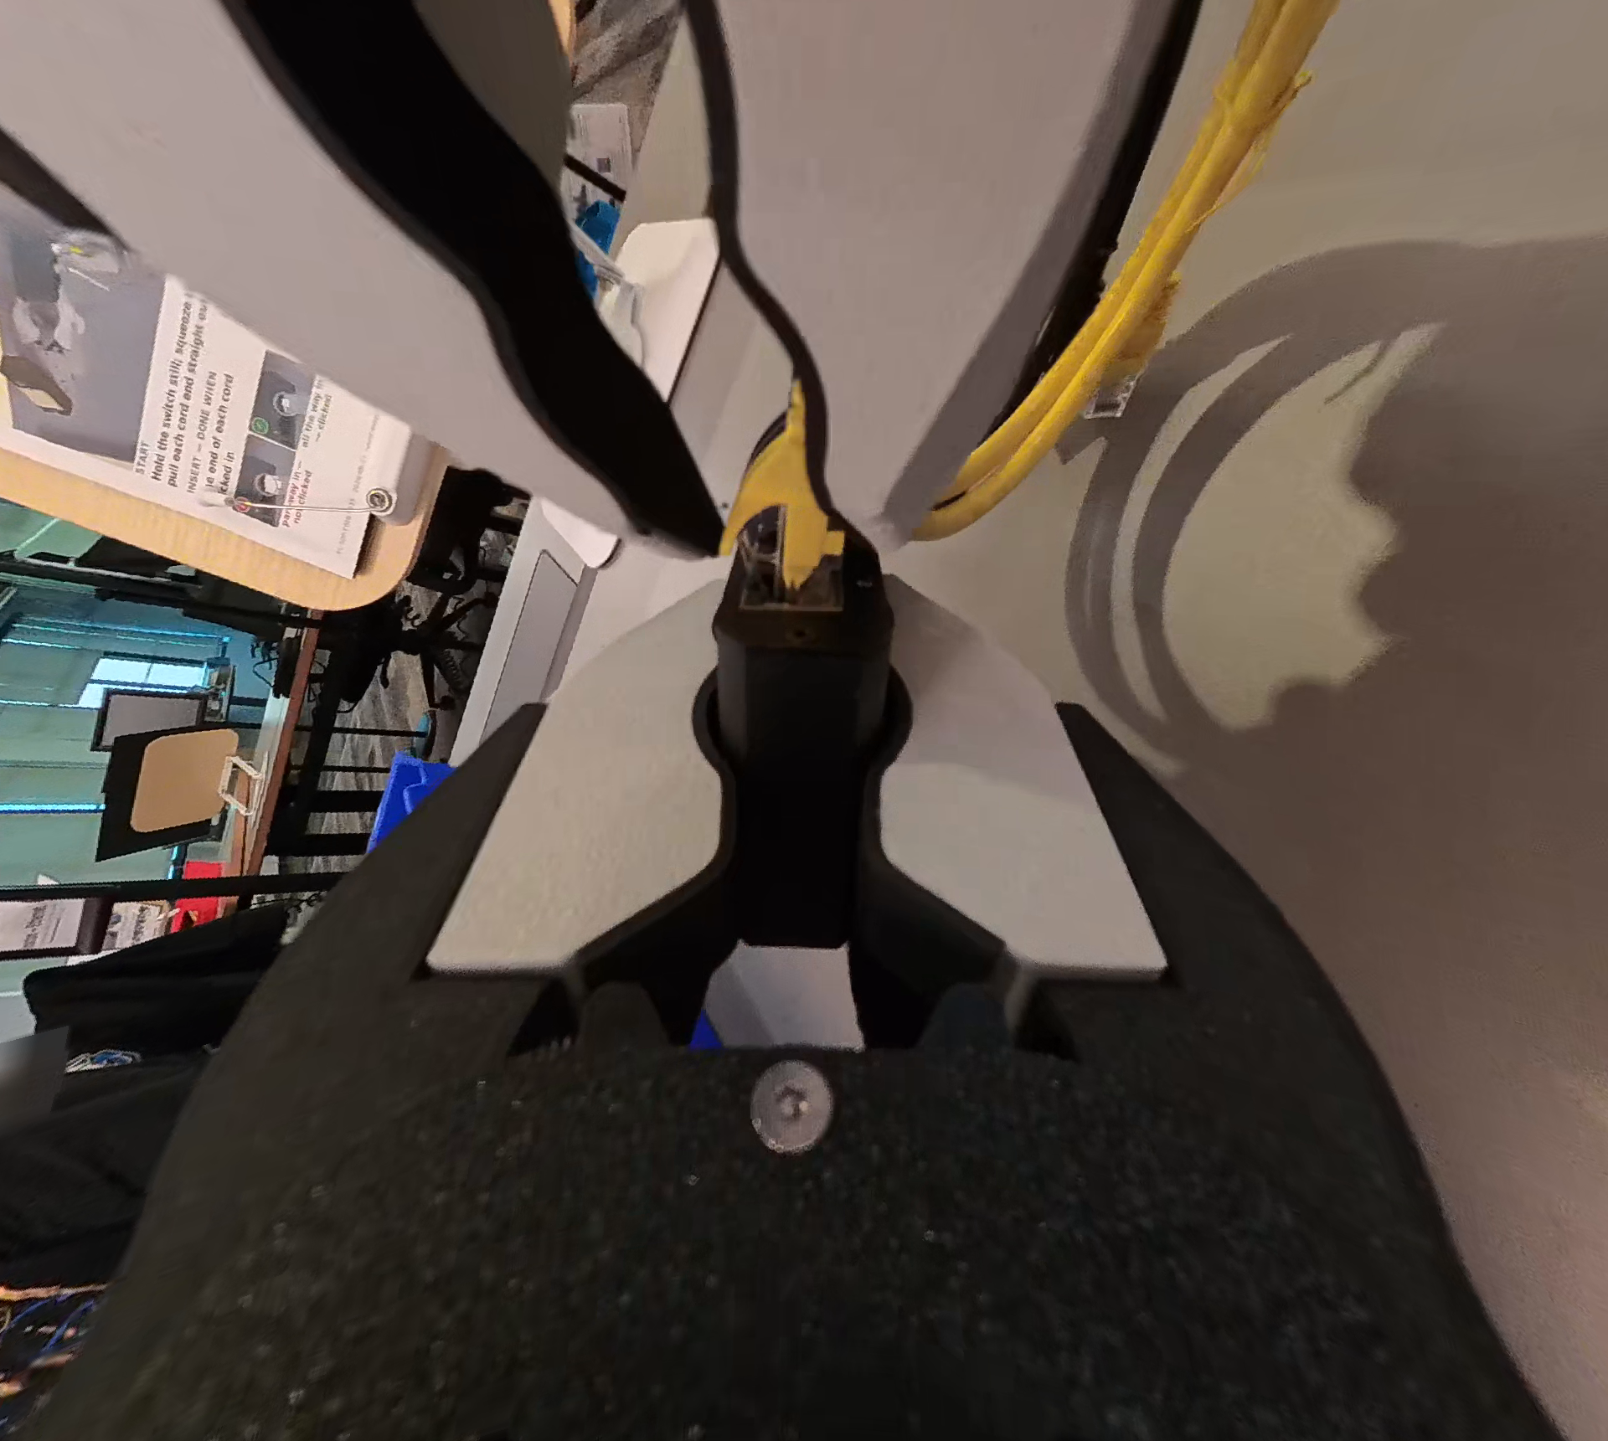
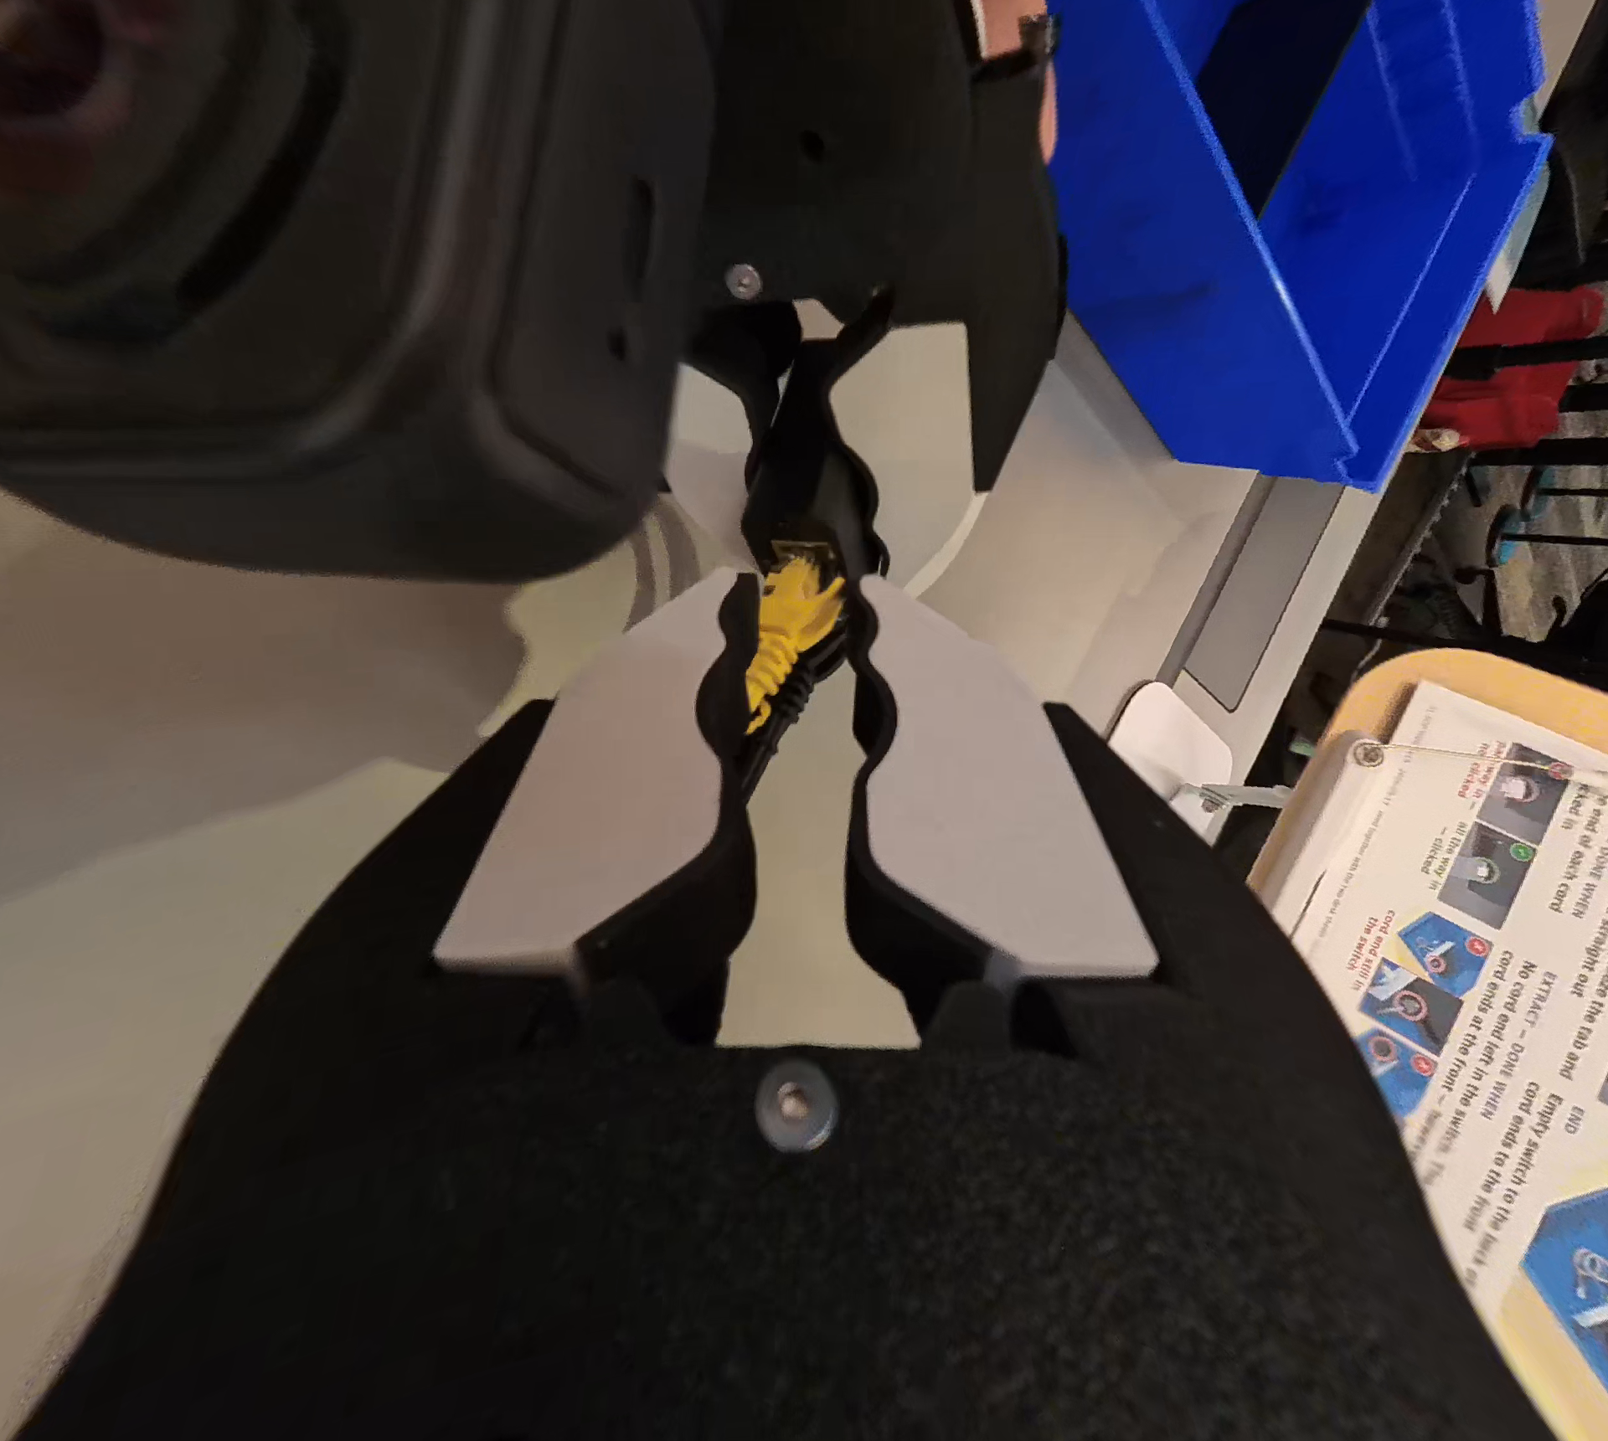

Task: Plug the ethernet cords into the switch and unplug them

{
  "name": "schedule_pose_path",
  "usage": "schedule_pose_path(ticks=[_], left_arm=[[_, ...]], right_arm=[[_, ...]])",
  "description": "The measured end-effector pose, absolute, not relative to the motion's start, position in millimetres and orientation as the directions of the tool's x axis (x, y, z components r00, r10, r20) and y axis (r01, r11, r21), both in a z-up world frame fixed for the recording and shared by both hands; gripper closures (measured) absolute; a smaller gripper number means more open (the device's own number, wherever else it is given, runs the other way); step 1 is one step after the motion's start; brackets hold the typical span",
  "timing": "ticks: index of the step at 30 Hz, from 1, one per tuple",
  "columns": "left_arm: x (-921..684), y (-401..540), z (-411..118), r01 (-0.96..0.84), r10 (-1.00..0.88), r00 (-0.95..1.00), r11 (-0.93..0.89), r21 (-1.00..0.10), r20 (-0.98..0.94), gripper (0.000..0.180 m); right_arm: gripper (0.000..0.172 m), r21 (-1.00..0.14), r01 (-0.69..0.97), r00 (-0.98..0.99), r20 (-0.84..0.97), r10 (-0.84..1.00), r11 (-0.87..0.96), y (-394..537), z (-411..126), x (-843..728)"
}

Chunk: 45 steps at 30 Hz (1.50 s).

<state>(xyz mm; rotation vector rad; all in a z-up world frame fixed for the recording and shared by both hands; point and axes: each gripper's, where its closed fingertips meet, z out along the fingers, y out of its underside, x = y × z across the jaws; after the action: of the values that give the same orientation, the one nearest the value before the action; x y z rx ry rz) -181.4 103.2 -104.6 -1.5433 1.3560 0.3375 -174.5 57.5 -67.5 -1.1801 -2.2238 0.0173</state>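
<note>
A: Black plastic: that is the switch [image 1: 800, 703] in the left wrist view. Report its position.

B: My left gripper [image 1: 800, 712] is clamped on it. The two grey fingers [image 1: 609, 773] press its narrow body from both sides, and its port end points away from the camera. A yellow plug [image 1: 796, 529] sits at the port opening. My right gripper [image 1: 774, 494] enters from above, its fingers closed on that plug.

A: Other cords?

B: A bundle of yellow cords [image 1: 1218, 181] runs along the pale table [image 1: 1436, 964] at the right side of the view. One clear plug end [image 1: 1109, 394] lies beside the bundle. An instruction sheet [image 1: 226, 407] on a wooden board shows at the left.

A: Proceed to the right wrist view.

B: My right gripper [image 2: 796, 616] is closed on the yellow plug [image 2: 796, 599]. The black inner faces of the fingers [image 2: 957, 773] bear on the plug boot from both sides. The cord [image 2: 770, 703] trails back between the fingers toward the camera. The plug tip is at the metal-rimmed port of the switch [image 2: 805, 477]. Whether it is fully seated, I cannot tell.

A: And the left gripper here?

B: The left gripper [image 2: 809, 512] holds the switch from the far side, with its large black body filling the upper left. A blue bin [image 2: 1262, 138] stands at the upper right. The instruction sheet [image 2: 1479, 921] lies at the lower right.
</note>
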Motion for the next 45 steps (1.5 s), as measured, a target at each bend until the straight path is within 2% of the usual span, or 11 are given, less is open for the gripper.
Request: schedule_pose_path(ticks=[1, 13, 24, 33, 35, 37, 42, 45], left_arm=[[-181, 103, -105, -0.858, -0.583, 0.332, 0.139, -0.494, -0.742, 0.155], [-184, 103, -99, -0.861, -0.547, 0.347, 0.137, -0.491, -0.762, 0.155], [-179, 100, -103, -0.864, -0.559, 0.336, 0.137, -0.484, -0.758, 0.155], [-182, 108, -104, -0.886, -0.509, 0.318, 0.141, -0.441, -0.800, 0.155], [-183, 109, -103, -0.895, -0.476, 0.302, 0.156, -0.418, -0.826, 0.155], [-184, 110, -101, -0.899, -0.446, 0.304, 0.158, -0.408, -0.842, 0.155], [-193, 117, -93, -0.897, -0.395, 0.339, 0.139, -0.420, -0.854, 0.155], [-196, 120, -89, -0.909, -0.343, 0.329, 0.138, -0.394, -0.880, 0.155]], right_arm=[[0.154, -0.279, 0.740, -0.419, 0.521, 0.744, 0.612, 57, -67, -175], [0.157, -0.351, 0.732, -0.375, 0.509, 0.775, 0.584, 57, -65, -177], [0.161, -0.308, 0.759, -0.364, 0.530, 0.766, 0.574, 55, -69, -174], [0.158, -0.404, 0.760, -0.280, 0.504, 0.817, 0.509, 62, -72, -175], [0.148, -0.427, 0.758, -0.238, 0.523, 0.818, 0.493, 65, -70, -176], [0.144, -0.481, 0.764, -0.173, 0.490, 0.855, 0.430, 66, -66, -174], [0.157, -0.624, 0.744, 0.004, 0.360, 0.933, 0.238, 66, -50, -166], [0.151, -0.651, 0.742, 0.056, 0.298, 0.953, 0.160, 60, -49, -167]])
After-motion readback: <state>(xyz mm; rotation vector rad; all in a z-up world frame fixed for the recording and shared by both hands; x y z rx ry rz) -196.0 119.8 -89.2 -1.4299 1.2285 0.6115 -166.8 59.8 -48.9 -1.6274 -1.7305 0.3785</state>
